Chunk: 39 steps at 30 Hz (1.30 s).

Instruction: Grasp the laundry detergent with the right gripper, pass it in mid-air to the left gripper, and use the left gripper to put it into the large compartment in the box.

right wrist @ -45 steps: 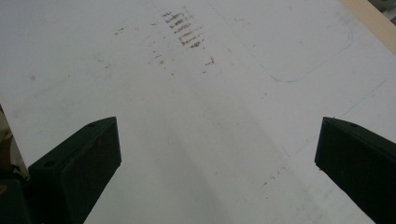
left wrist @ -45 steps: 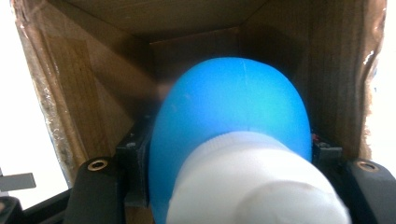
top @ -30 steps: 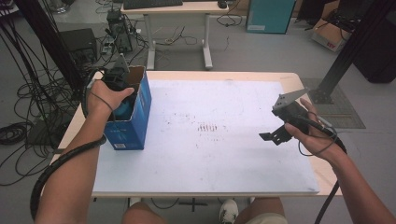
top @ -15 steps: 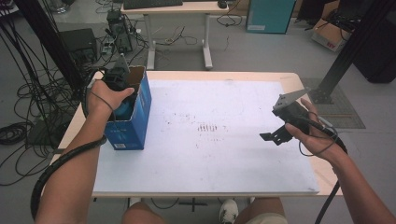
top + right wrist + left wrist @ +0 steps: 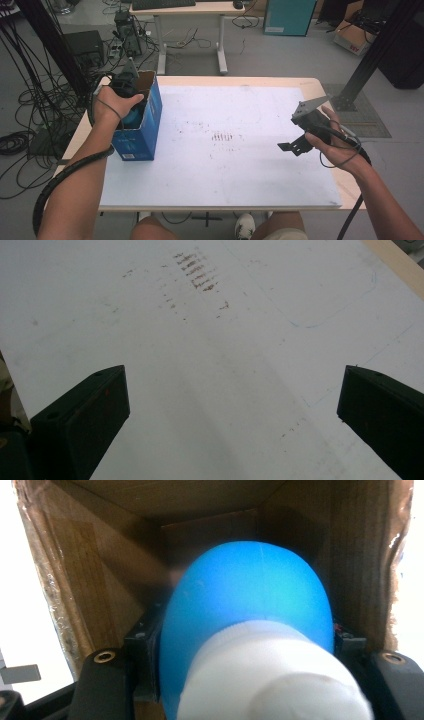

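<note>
Down inside the open blue box [image 5: 141,131] at the bench's [image 5: 240,165] left edge sits your blue bottle [image 5: 250,610] with its white cap [image 5: 270,675], clamped between the left tongs [image 5: 131,102]. It looks like smooth, rounded plastic, probably light and slippery, so grip across its widest part. Your right tongs [image 5: 232,405] hang spread and empty over the white sheet.

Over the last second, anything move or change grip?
Nothing visibly changed. The left gripper is still inside the open blue cardboard box, its fingers clamped on the blue rounded bottle with a white cap. The right gripper still hovers open over the white table sheet, holding nothing. The box sits where it was, at the table's left edge.
</note>
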Available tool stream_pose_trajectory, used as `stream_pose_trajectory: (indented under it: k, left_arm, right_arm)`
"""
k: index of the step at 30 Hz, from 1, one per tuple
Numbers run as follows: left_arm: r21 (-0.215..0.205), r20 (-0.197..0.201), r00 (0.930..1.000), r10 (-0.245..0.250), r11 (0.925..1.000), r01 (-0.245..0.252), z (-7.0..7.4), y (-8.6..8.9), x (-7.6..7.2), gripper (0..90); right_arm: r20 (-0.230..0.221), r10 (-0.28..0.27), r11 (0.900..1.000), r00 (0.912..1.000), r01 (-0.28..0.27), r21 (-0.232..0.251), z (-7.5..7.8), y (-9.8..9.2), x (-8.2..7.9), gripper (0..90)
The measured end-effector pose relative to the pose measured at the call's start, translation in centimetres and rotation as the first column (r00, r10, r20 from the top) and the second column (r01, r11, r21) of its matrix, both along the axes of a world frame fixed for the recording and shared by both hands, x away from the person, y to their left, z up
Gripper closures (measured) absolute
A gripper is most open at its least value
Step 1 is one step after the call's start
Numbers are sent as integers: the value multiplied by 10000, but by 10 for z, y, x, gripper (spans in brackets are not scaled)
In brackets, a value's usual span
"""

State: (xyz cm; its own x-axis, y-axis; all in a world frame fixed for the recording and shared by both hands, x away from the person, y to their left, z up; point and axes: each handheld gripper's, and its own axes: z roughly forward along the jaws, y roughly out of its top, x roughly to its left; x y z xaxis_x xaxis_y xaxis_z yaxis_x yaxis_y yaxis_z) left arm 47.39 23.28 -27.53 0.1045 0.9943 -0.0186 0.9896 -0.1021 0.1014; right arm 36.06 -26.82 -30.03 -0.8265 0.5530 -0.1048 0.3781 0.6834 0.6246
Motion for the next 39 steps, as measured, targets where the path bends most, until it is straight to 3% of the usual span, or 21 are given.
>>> stream_pose_trajectory:
  k: [22, 39]
  left_arm:
    - [44, 105, 9999, 55, 10000, -56, 1, 2, -3, 320]
    - [437, 296, 9993, -230, 9988, 217, 30, -5, -12, 282]
  right_arm:
    - [39, -19, 10000, 10000, 19, 26, 2, -1, -2, 3]
    - [192, 101, 9996, 9998, -106, 251, 4, 3, -1, 3]
